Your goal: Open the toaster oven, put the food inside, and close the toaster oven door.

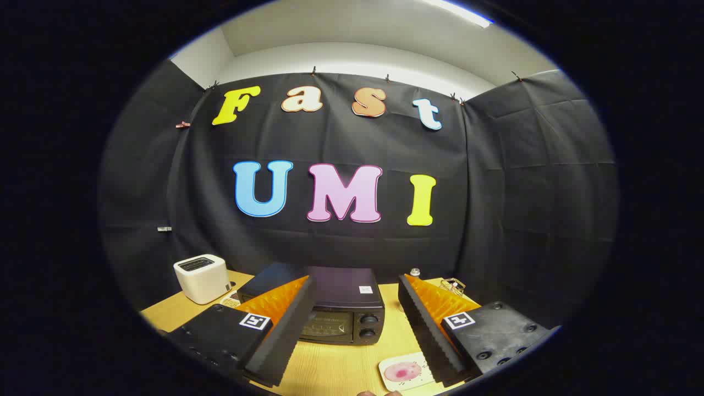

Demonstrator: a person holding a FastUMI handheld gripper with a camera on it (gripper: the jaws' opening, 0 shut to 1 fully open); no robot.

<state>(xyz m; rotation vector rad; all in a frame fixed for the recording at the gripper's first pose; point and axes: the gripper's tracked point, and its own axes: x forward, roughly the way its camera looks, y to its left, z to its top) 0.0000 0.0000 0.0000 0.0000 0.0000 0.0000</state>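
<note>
The gripper (355,330) is wide open and holds nothing; the closed toaster oven (341,308) stands between and beyond its fingers on the table (335,368).

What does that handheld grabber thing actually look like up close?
The gripper has two long wedge-shaped fingers with ribbed inner faces. Each sits on a dark block with round screw holes, and each carries a small square black-and-white marker. No cables are visible.
</note>
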